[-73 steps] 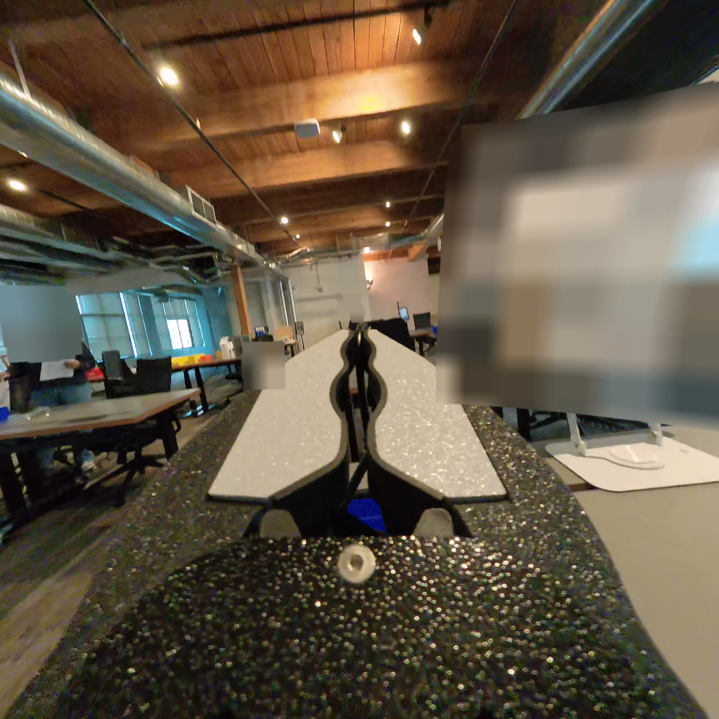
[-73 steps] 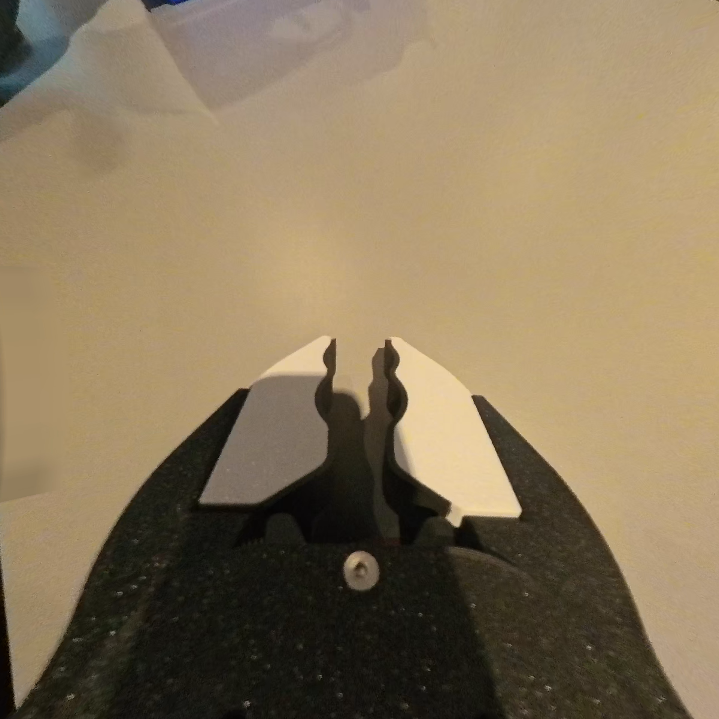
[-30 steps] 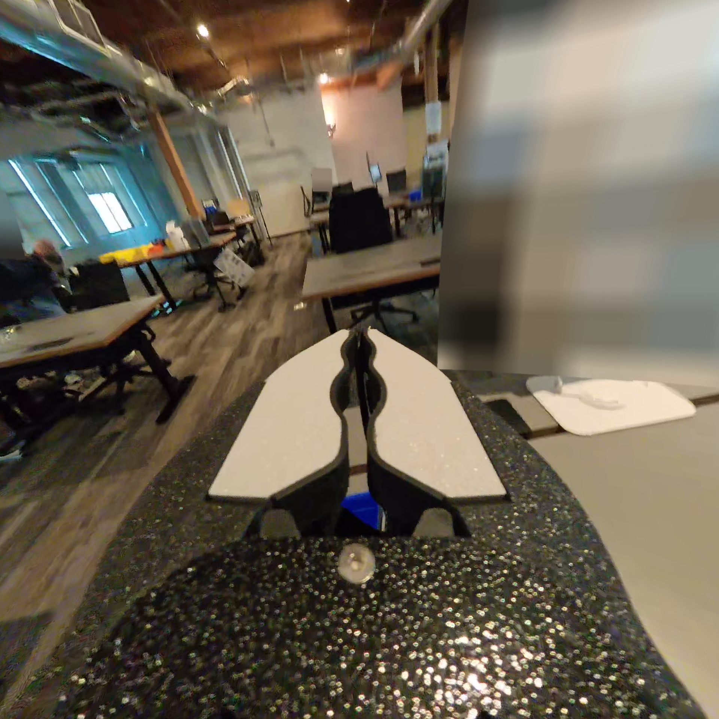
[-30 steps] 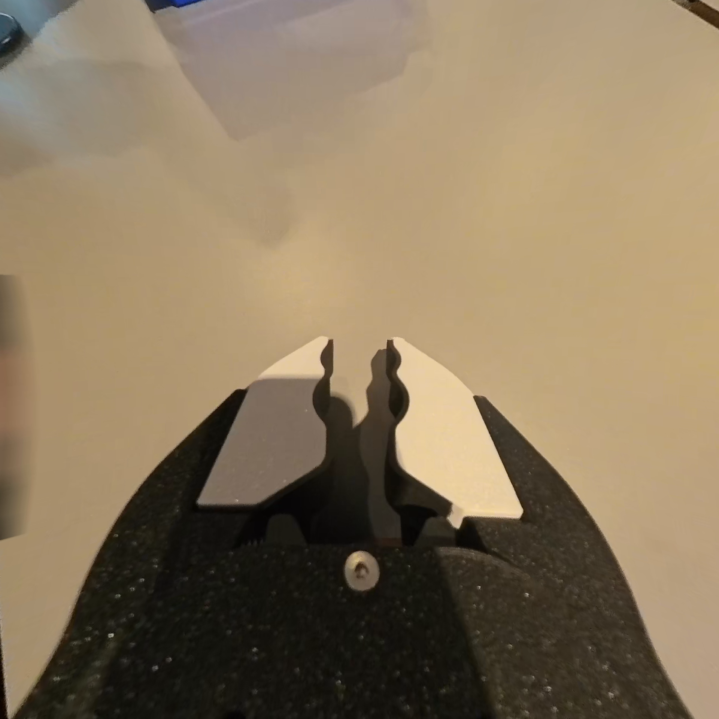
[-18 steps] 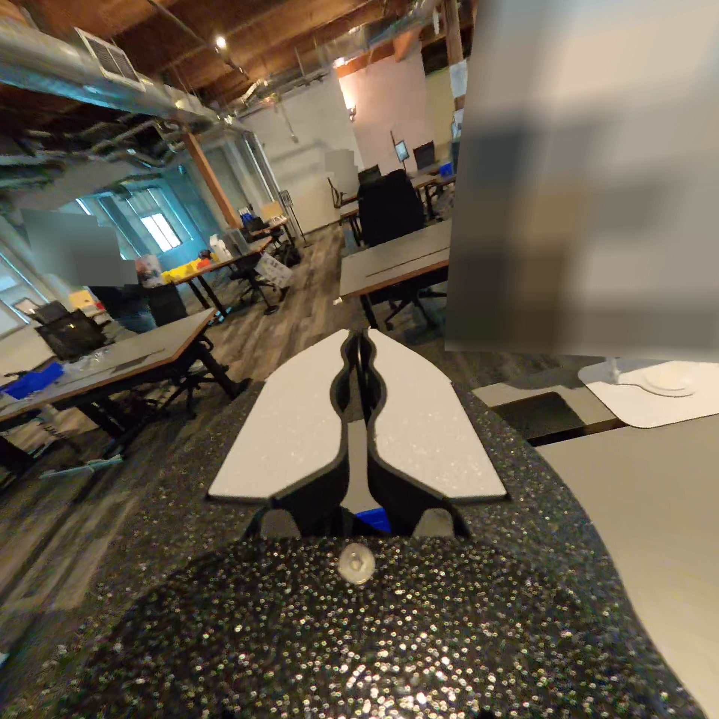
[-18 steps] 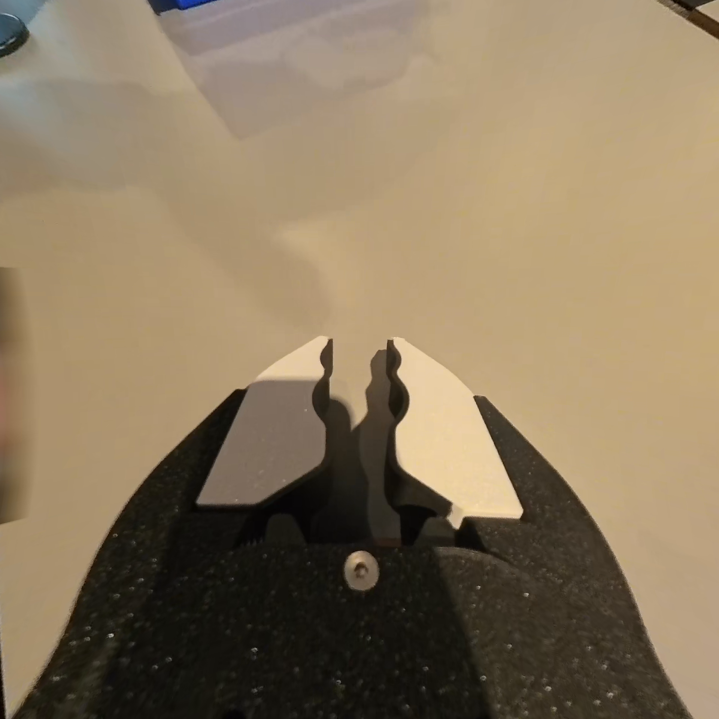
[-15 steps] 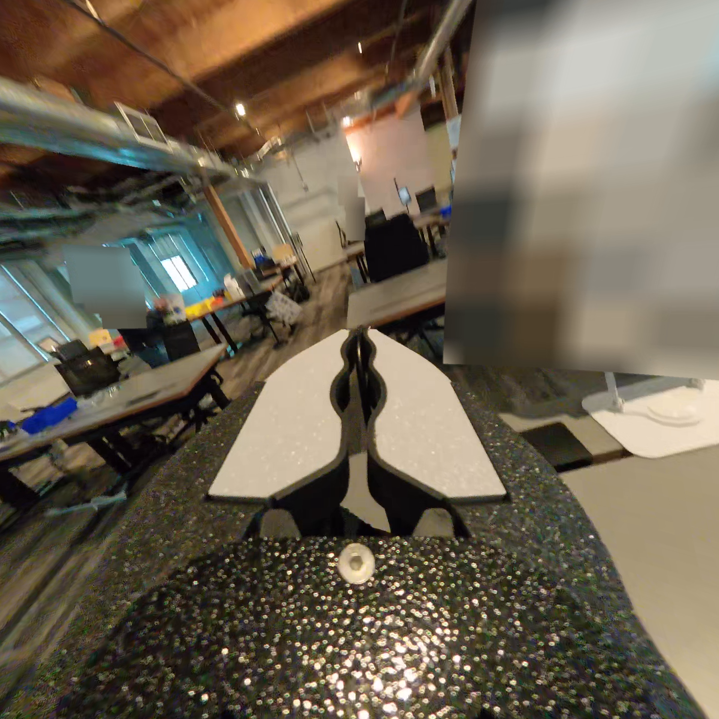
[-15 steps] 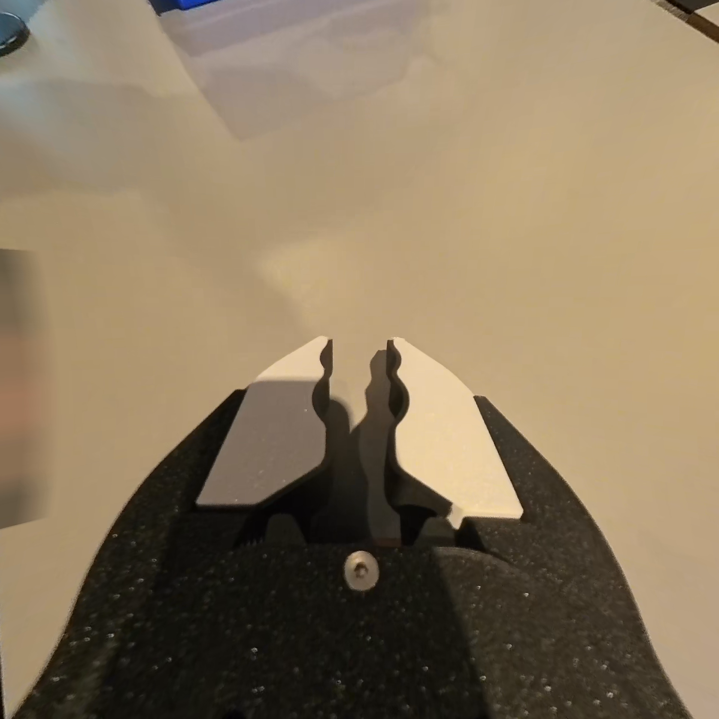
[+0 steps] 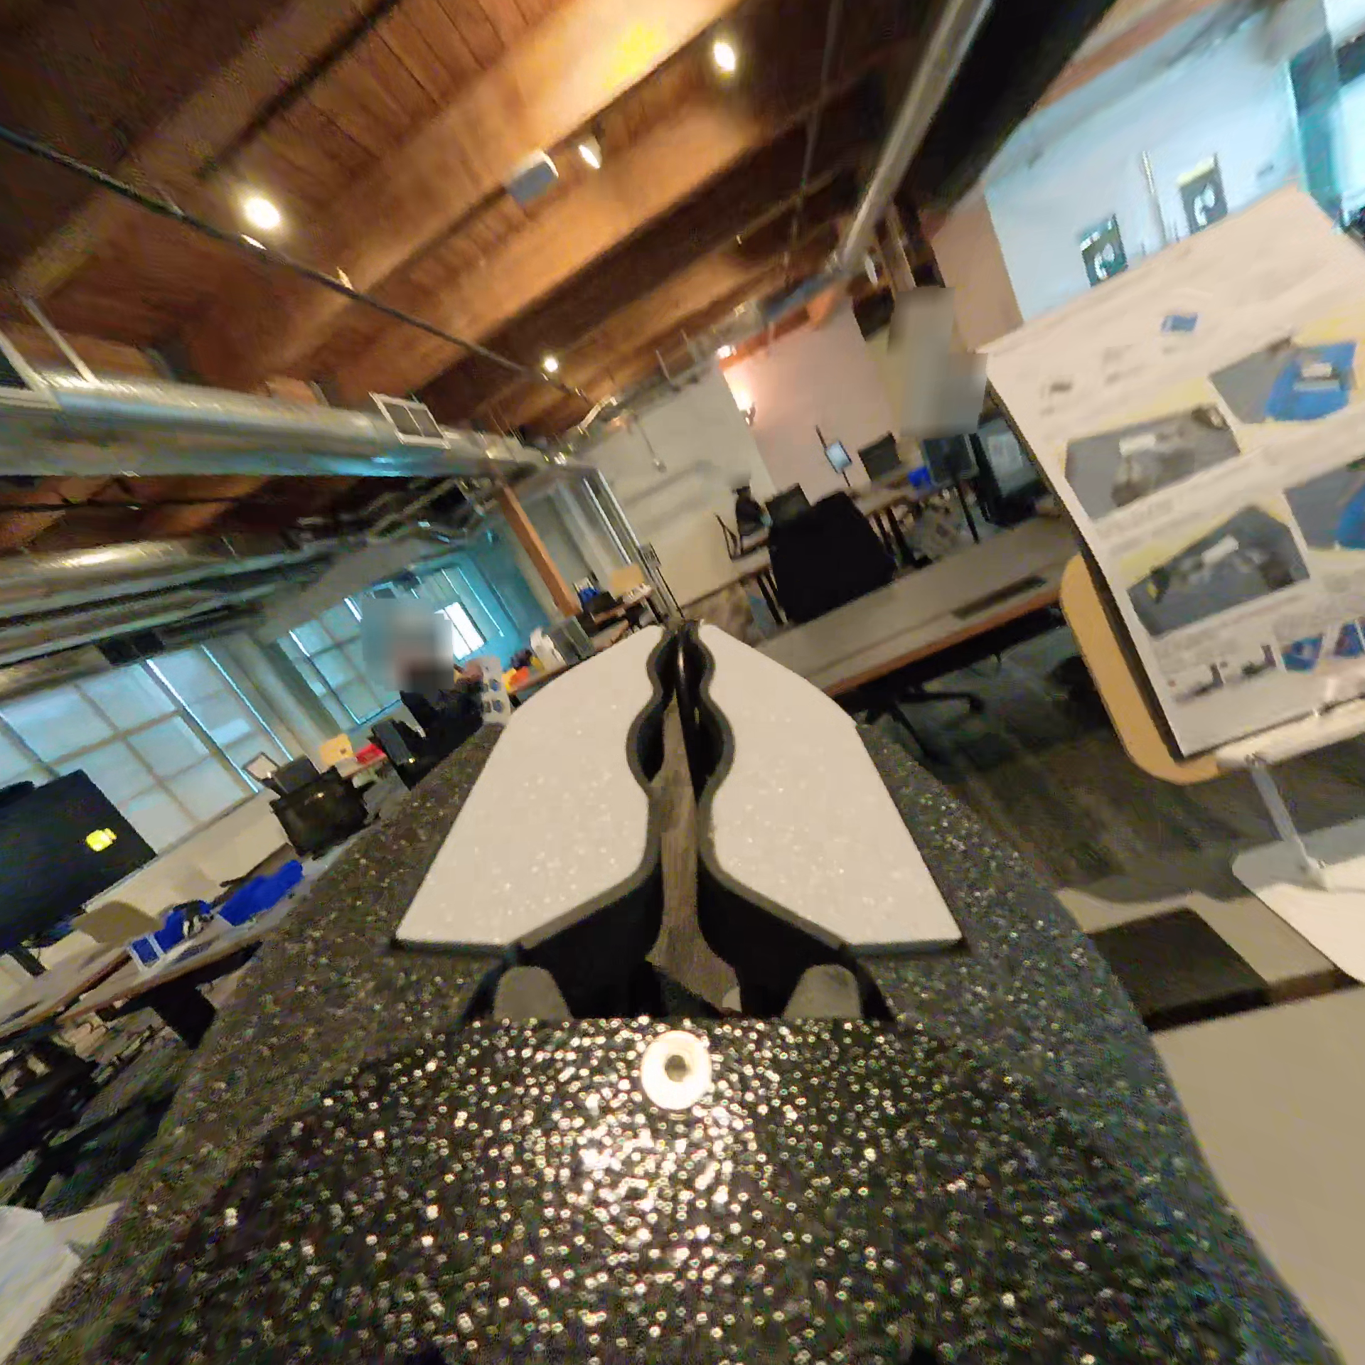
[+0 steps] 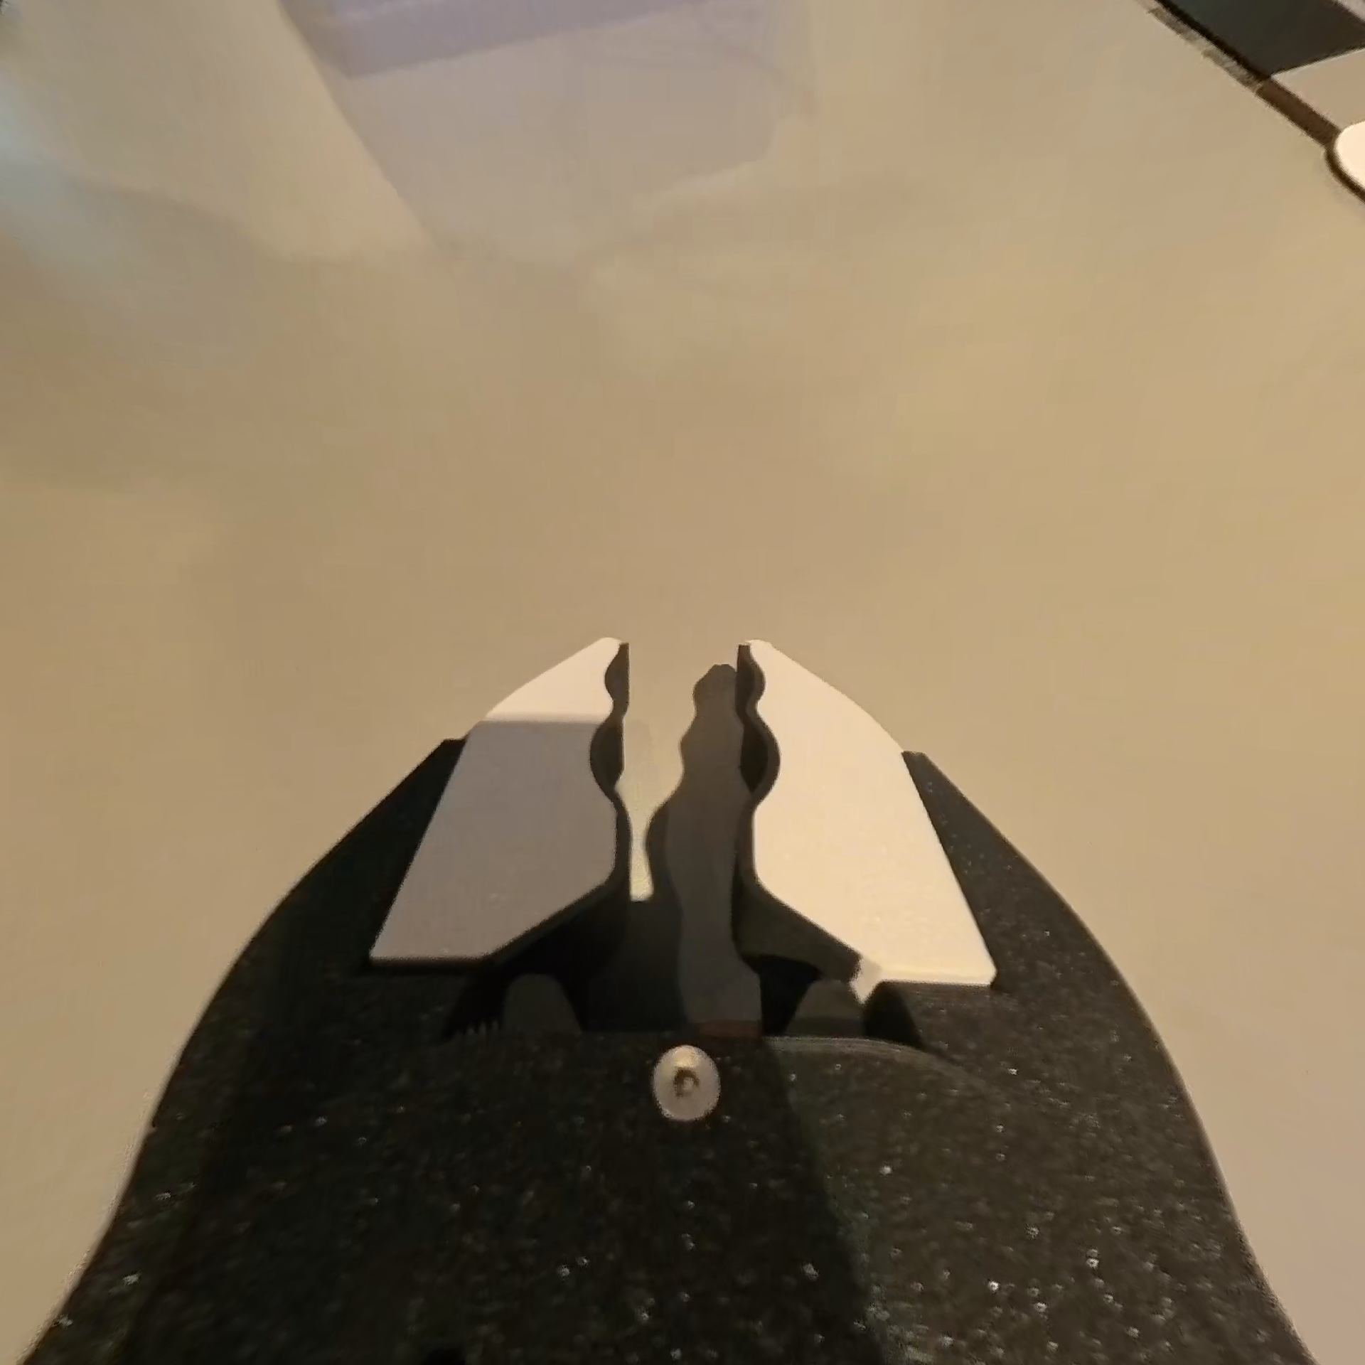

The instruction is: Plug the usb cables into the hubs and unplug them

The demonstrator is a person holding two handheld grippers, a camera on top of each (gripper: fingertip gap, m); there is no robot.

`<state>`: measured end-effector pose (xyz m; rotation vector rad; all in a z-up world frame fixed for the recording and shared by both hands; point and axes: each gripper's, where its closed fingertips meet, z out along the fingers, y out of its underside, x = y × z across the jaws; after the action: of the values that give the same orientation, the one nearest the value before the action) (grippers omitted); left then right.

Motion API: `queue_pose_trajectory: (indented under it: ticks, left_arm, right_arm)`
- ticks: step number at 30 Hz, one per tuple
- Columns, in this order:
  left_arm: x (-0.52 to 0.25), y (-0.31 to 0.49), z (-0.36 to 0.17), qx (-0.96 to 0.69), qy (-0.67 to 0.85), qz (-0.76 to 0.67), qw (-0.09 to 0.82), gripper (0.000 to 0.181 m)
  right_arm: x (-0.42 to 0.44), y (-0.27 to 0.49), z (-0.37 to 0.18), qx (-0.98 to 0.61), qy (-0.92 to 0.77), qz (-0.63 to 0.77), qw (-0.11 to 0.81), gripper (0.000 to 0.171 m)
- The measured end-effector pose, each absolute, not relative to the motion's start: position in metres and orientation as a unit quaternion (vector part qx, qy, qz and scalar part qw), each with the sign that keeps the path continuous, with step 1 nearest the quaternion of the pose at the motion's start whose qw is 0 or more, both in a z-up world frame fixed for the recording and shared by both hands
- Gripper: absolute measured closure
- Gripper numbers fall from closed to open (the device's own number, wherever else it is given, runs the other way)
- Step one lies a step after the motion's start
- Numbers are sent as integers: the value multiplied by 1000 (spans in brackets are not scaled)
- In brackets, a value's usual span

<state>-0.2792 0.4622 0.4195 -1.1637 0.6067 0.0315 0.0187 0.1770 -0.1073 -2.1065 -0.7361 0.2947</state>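
Left gripper (image 9: 680, 641): fingers together, tips touching, nothing held; pointed up and out across an open office. Right gripper (image 10: 683, 650): fingers slightly apart, empty, angled down close over a bare beige worktop (image 10: 960, 458). No USB cables or hubs visible in either view. Right of the left gripper, a white stand base (image 9: 1300, 886) on the worktop, carrying a poster board (image 9: 1219, 517). Farther off: desks, black chair (image 9: 827, 561), wood ceiling.

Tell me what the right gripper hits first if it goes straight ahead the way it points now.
Most likely the bare tabletop: the right gripper tilts down toward it, jaws slightly apart, nothing between or ahead of them. How near the surface is cannot be judged.
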Motion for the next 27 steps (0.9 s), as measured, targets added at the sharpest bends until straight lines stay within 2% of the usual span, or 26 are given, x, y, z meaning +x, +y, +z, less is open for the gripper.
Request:
queue_pose_trajectory:
  ticks: [3,7,9,12,15,25,27]
  left_arm:
    - [-277,459,425,-549,291,5,784,179]
    - [-275,489,374,-623,342,65,700,178]
    - [-284,497,362,-630,337,84,695,179]
    - [-289,493,361,-627,310,32,714,179]
    - [-293,503,333,-661,345,79,662,178]
    - [-304,486,369,-635,327,41,699,179]
    - [-304,486,361,-646,348,61,677,179]
  right_arm:
    - [18,176,-109,-844,-303,108,430,143]
    - [18,176,-108,-842,-306,104,432,143]
    - [18,176,-107,-840,-307,100,437,142]
    - [17,176,-106,-836,-311,93,442,142]
    - [17,176,-107,-837,-313,92,439,142]
    - [17,176,-106,-836,-308,97,443,142]
    - [17,176,-106,-837,-309,96,442,142]
